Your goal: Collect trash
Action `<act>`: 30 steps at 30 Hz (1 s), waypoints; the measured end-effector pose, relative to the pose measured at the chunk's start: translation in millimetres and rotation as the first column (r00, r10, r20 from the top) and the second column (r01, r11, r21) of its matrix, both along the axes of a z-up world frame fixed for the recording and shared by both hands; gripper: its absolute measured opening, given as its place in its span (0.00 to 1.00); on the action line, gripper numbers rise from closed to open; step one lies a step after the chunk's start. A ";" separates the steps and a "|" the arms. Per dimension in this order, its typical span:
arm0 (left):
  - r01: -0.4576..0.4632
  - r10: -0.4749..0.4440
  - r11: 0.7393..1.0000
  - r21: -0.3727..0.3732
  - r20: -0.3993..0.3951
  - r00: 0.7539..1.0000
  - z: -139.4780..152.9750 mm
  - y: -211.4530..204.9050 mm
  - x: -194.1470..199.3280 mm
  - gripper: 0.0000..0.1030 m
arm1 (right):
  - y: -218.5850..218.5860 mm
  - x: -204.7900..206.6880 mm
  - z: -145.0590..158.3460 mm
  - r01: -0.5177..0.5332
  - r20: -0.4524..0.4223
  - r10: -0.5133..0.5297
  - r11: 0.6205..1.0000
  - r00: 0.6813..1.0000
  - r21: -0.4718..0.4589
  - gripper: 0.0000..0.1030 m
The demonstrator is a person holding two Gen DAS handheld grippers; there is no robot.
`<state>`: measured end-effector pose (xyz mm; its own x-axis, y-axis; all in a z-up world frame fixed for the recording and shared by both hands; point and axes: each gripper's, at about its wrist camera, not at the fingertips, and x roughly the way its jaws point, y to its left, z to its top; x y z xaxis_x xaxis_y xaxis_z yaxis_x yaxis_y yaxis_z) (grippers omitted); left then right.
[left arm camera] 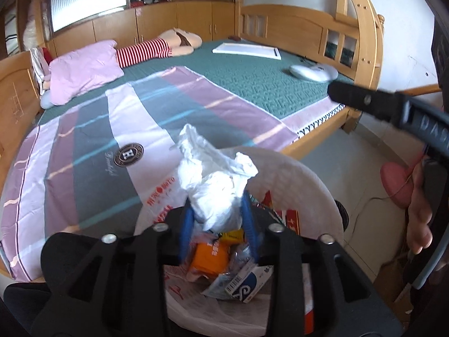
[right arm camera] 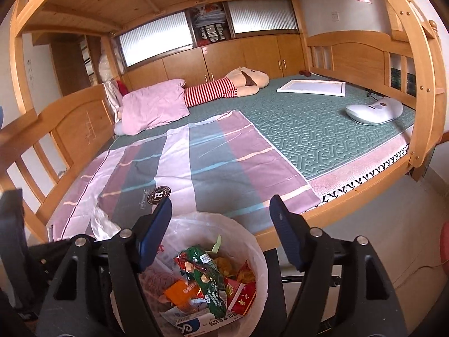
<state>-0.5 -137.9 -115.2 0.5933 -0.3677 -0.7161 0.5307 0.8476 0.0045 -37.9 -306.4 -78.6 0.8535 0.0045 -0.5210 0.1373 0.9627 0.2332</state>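
My left gripper (left arm camera: 219, 219) is shut on a crumpled white tissue wad (left arm camera: 216, 179) and holds it just above a trash bin lined with a white plastic bag (left arm camera: 294, 168). The bin holds an orange packet (left arm camera: 209, 255), a blue and white box (left arm camera: 247, 283) and other wrappers. In the right wrist view my right gripper (right arm camera: 221, 233) is open and empty above the same bin (right arm camera: 252, 241), which holds a green snack wrapper (right arm camera: 207, 278) and red and orange packets. The right gripper also shows at the right edge of the left wrist view (left arm camera: 364, 101).
A wooden bunk bed (right arm camera: 426, 90) with a green mattress (right arm camera: 308, 129) stands behind the bin. On it lie a striped pink and grey sheet (right arm camera: 174, 163), a pink pillow (right arm camera: 154, 104), a plush toy (right arm camera: 230, 87), a white board (right arm camera: 311, 87) and a white device (right arm camera: 373, 111). Grey floor lies to the right.
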 end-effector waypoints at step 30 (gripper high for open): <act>-0.376 0.415 0.910 -0.176 0.374 0.829 91.6 74.4 -37.8 0.97 | 48.7 -15.9 18.3 0.038 0.155 0.009 0.954 0.988 -0.297 0.97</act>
<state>-38.3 -63.5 -23.6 0.9262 -0.0918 -0.3657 0.1194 0.9914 0.0535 -53.8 -257.6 -60.3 0.9219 -0.1443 -0.3596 0.1373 0.9895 -0.0450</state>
